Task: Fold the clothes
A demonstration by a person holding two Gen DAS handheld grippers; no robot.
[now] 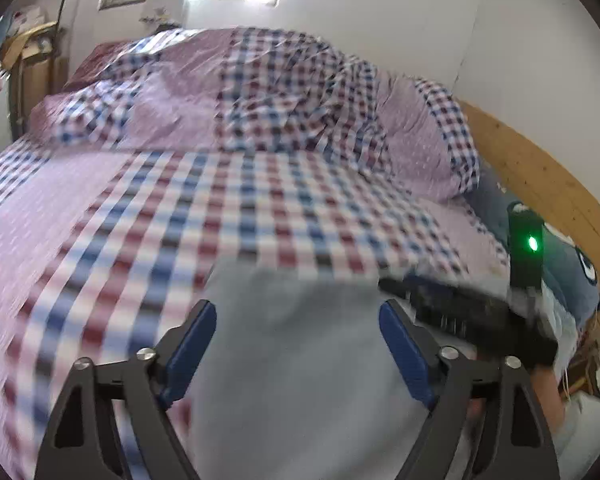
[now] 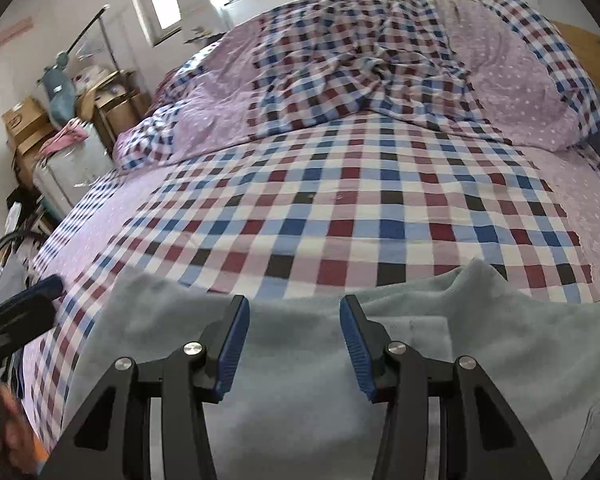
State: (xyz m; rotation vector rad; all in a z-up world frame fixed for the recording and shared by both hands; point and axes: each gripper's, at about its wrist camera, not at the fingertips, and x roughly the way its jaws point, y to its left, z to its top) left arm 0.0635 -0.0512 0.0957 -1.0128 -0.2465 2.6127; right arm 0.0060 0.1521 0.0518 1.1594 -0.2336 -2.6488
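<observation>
A light grey garment [image 1: 292, 380] lies flat at the near edge of the bed, on the checked sheet [image 1: 228, 208]. My left gripper [image 1: 298, 312] hovers over it with its blue pads wide apart and nothing pinched; this view is blurred. The right wrist view shows the same garment [image 2: 500, 340] with a raised fold at its far edge. My right gripper [image 2: 294, 308] stands over it, jaws open, cloth lying below the gap. The right gripper's black body [image 1: 452, 304] with a green light shows at the right, and the left gripper [image 2: 20, 312] at the left edge.
A crumpled checked and lilac duvet [image 2: 380, 60] fills the far half of the bed. A wooden headboard [image 1: 540, 176] and a blue plush pillow [image 1: 580, 276] sit at the right. Cardboard boxes [image 2: 24, 128] and clutter stand beside the bed at the left, under a window.
</observation>
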